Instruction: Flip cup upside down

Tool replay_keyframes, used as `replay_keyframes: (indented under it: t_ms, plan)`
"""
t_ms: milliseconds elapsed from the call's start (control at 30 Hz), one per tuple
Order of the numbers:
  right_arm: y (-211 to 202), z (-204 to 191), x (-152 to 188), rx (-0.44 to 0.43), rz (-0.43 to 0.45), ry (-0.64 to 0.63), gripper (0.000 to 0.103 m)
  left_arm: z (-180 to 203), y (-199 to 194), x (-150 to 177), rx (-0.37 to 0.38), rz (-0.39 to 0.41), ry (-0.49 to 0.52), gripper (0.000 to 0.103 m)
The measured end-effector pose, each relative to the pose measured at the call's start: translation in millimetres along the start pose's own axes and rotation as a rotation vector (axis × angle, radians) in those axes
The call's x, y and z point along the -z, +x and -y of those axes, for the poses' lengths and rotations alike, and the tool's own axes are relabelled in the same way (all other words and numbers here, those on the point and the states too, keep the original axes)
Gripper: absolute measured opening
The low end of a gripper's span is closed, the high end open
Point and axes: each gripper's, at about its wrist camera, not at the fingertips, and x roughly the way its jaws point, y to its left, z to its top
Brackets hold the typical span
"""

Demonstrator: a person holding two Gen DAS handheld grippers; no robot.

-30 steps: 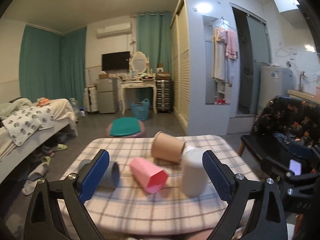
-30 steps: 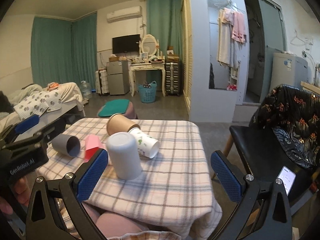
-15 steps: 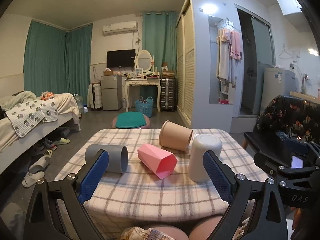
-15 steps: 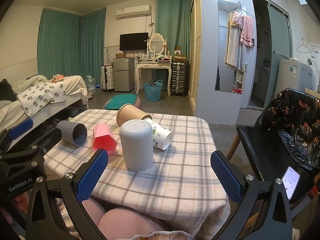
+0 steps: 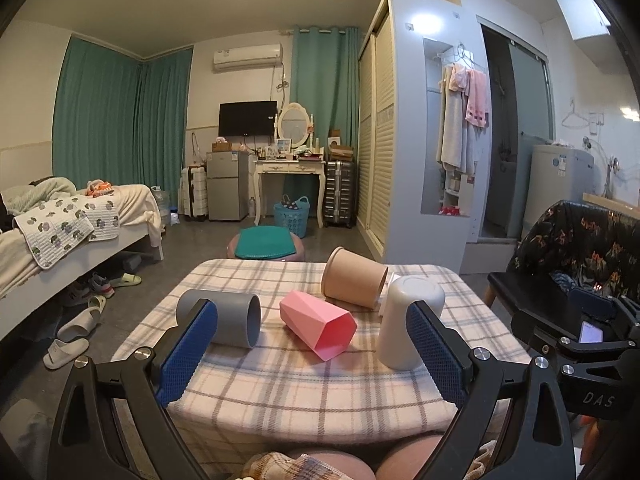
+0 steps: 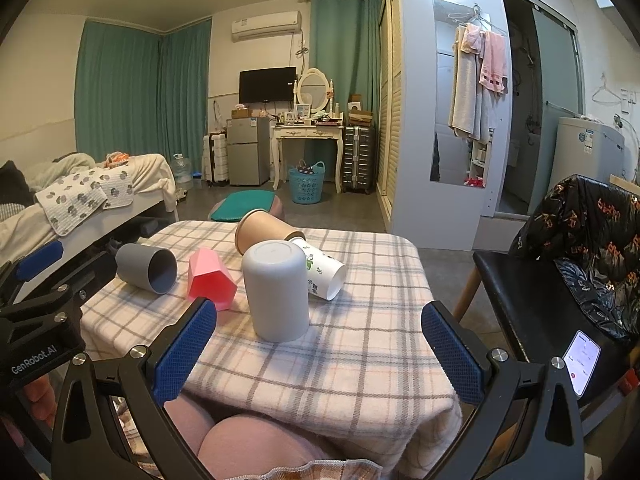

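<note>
On the checked bench, your white cup stands mouth-down. Both claws, left and right, gape empty and have drawn back over the last second, so the flip looks done. Grey, pink, brown and seemingly printed paper cups lie tipped behind it.

"GenRobot.AI" white lettering on black left gripper body | "DAS" pale lettering on black right gripper body | lit phone screen text too small to read
</note>
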Motion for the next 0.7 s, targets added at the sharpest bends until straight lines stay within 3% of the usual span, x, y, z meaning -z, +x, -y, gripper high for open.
replay_keyframes:
  t_ms: [700]
  plan:
    - [-0.8, 1.8, -1.2, -0.005, -0.014, 0.002, 0.103, -2.8, -7.5, 2.1, 0.014, 0.021, 0.016, 0.098]
